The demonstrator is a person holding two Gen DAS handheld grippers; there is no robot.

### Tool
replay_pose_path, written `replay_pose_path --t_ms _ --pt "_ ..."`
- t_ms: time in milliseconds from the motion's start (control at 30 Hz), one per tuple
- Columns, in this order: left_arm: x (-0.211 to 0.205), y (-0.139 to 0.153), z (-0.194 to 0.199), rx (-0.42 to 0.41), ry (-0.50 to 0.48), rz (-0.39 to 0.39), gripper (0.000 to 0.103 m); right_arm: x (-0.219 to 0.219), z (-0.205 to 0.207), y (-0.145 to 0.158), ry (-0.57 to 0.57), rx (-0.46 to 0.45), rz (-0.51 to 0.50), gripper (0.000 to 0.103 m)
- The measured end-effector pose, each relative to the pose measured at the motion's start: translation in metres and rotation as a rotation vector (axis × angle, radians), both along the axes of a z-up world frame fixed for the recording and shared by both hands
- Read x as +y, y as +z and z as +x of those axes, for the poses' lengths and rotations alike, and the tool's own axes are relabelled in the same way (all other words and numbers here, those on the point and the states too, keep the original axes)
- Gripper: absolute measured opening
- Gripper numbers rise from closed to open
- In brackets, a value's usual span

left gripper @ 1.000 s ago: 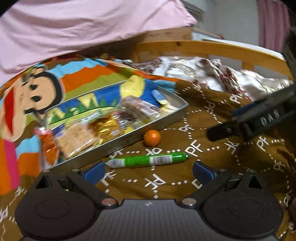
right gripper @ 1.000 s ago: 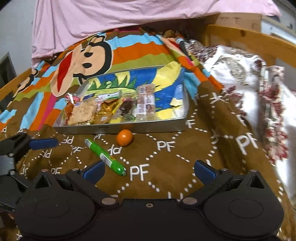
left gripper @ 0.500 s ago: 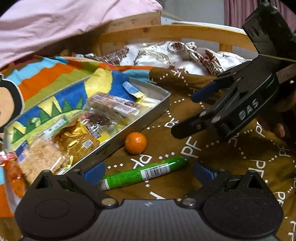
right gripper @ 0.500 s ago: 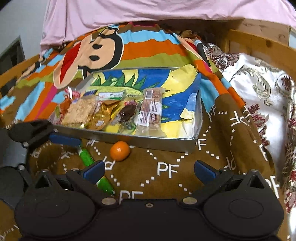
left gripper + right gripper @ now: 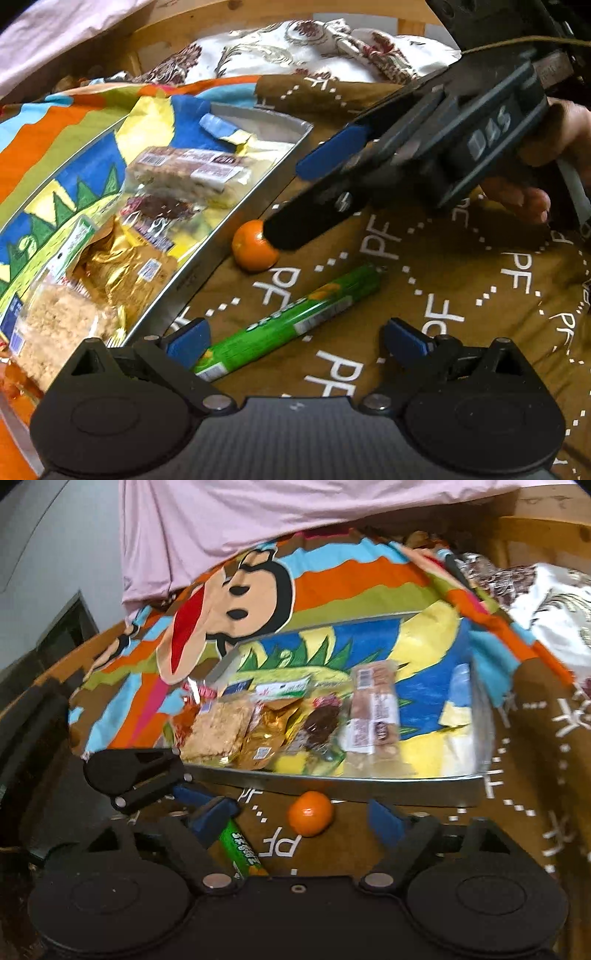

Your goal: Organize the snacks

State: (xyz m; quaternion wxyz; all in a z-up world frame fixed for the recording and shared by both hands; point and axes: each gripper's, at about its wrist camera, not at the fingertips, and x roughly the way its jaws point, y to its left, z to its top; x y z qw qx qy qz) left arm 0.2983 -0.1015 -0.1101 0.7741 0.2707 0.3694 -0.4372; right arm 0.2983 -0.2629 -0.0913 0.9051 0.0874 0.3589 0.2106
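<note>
A metal tray (image 5: 207, 266) (image 5: 332, 781) holds several wrapped snacks: a crumbly bar (image 5: 55, 332), a gold packet (image 5: 122, 266), a long cereal bar (image 5: 192, 173) (image 5: 373, 712). A small orange (image 5: 253, 245) (image 5: 309, 813) and a green tube snack (image 5: 291, 321) (image 5: 242, 849) lie on the brown blanket beside the tray. My left gripper (image 5: 295, 341) is open, its fingers on either side of the green tube's near end. My right gripper (image 5: 301, 818) is open around the orange; it also shows in the left wrist view (image 5: 295, 203), one finger touching the orange.
A bright cartoon monkey blanket (image 5: 258, 587) lies under and behind the tray. A white floral quilt (image 5: 314, 48) and a wooden bed rail (image 5: 546, 528) stand at the back. Pink cloth (image 5: 258, 513) hangs behind.
Both grippers have moved forward toward the snacks. The right gripper has closed in on the orange and the left on the green tube. The snacks have not moved.
</note>
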Motion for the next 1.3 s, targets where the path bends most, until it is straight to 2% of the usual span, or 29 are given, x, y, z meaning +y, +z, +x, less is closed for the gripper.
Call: replay_pose_path --t_ms 100,167,200,233,333,433,600,700,800,867,967,1067,1200,1300 --pt "0.0 0.001 0.0 -0.004 -0.003 0.016 0.101 0.009 0.008 -0.009 0.006 0.016 -0.027 0.066" --pt "0.002 0.002 0.0 -0.012 -0.015 0.024 0.097 0.01 0.014 -0.015 0.0 0.04 -0.01 0.06" --pt "0.003 0.003 0.0 -0.017 -0.021 0.023 0.092 0.01 0.017 -0.017 -0.006 0.048 0.001 0.058" --pt "0.005 0.005 0.0 -0.022 -0.028 0.019 0.087 0.011 0.02 -0.02 -0.013 0.056 0.008 0.052" --pt "0.01 0.007 0.002 -0.019 -0.023 0.003 0.081 0.01 0.023 -0.024 -0.047 0.078 0.011 0.034" --pt "0.009 0.007 0.001 -0.025 -0.017 0.014 0.079 0.006 0.022 -0.024 -0.075 0.101 0.037 0.034" --pt "0.005 0.012 -0.016 -0.072 -0.007 0.083 0.073 0.0 0.013 -0.018 -0.109 0.113 0.048 0.034" --pt "0.01 0.016 -0.028 -0.071 0.019 0.079 0.072 -0.002 0.004 -0.014 -0.113 0.128 0.053 0.034" --pt "0.02 0.016 -0.031 0.02 0.107 0.013 0.072 0.001 -0.004 -0.013 -0.091 0.147 0.035 0.034" --pt "0.03 0.014 -0.031 0.085 0.196 -0.056 0.075 0.0 -0.008 -0.015 -0.083 0.147 0.039 0.034" --pt "0.045 0.017 -0.027 0.166 0.305 -0.162 0.076 -0.01 -0.01 -0.021 -0.093 0.196 0.137 0.034" --pt "0.067 0.022 -0.023 0.237 0.445 -0.303 0.084 -0.014 -0.018 -0.022 -0.085 0.222 0.183 0.034" --pt "0.095 0.021 -0.018 0.351 0.658 -0.479 0.084 -0.006 -0.032 -0.02 -0.048 0.252 0.197 0.034" --pt "0.106 0.014 -0.013 0.403 0.772 -0.537 0.084 0.006 -0.045 -0.019 -0.022 0.263 0.183 0.034"
